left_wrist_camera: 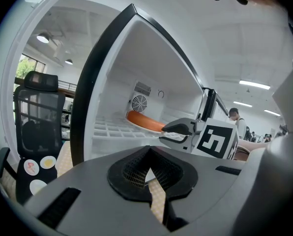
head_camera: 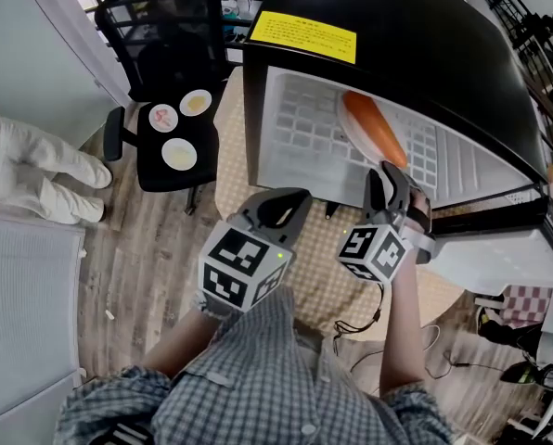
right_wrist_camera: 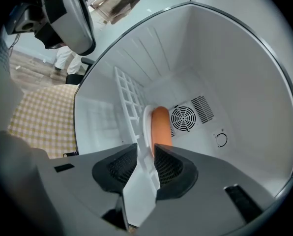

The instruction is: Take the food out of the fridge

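Observation:
A small black fridge (head_camera: 416, 35) stands open, with a white inside and a wire shelf (head_camera: 304, 128). On the shelf rests a white plate (head_camera: 351, 128) bearing a long orange sausage (head_camera: 374, 128). My right gripper (head_camera: 391, 170) reaches in at the shelf's front, and its pads are shut on the plate's near rim. In the right gripper view the plate (right_wrist_camera: 147, 127) runs edge-on between the pads of the right gripper (right_wrist_camera: 145, 156), the sausage (right_wrist_camera: 160, 124) just beyond. My left gripper (head_camera: 281, 207) hangs outside the fridge, shut and holding nothing. The left gripper (left_wrist_camera: 149, 167) looks at the sausage (left_wrist_camera: 144, 121).
The fridge sits on a checkered cloth (head_camera: 228, 170), its door (head_camera: 508, 258) swung open at the right. A black office chair (head_camera: 170, 91) at the left carries three small plates (head_camera: 180, 154). A person in white trousers (head_camera: 35, 179) stands farther left. Cables (head_camera: 360, 327) lie on the wooden floor.

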A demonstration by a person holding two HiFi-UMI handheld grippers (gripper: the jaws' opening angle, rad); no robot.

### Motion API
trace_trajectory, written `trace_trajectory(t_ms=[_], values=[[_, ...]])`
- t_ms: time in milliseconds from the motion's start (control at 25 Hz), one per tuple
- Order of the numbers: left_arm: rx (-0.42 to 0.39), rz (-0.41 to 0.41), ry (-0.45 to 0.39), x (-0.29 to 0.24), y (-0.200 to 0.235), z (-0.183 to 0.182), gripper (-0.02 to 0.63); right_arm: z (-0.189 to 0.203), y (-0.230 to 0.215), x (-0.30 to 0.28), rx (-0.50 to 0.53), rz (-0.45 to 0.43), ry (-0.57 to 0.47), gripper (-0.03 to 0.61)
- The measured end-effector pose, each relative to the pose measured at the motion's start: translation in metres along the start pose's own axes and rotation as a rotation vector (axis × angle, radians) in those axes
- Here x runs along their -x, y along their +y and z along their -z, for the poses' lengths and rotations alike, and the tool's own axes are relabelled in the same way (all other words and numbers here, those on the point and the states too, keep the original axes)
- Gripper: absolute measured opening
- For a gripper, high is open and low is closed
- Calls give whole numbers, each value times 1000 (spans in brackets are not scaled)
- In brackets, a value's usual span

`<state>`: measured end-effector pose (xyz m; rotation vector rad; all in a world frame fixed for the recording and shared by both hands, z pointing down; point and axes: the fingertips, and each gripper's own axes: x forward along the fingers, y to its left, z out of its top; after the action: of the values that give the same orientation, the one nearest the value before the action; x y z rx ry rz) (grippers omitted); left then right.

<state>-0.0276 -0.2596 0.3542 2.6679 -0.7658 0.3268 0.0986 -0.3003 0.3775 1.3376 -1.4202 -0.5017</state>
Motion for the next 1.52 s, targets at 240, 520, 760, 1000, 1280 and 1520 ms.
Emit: trace_trajectory(t_ms=[240, 520, 760, 1000, 1280, 1520], values=[[6, 4, -8, -6, -4, 3, 3, 2, 0, 1, 31, 22, -2, 86], [16, 4, -9, -9, -5, 3, 3, 4, -1, -2, 93, 16, 24, 74], [35, 15, -16, -12, -8, 3, 3, 5, 1, -3, 89, 19, 31, 60], [44, 17, -17, -13, -9, 3, 3, 6, 0, -6, 117, 40, 37, 36], [118, 13, -57, -19, -6, -3, 3, 4, 2, -3, 160, 45, 23, 29], [294, 93, -63, -41, -13, -9, 4, 7, 5, 4, 180, 48, 3, 28]])
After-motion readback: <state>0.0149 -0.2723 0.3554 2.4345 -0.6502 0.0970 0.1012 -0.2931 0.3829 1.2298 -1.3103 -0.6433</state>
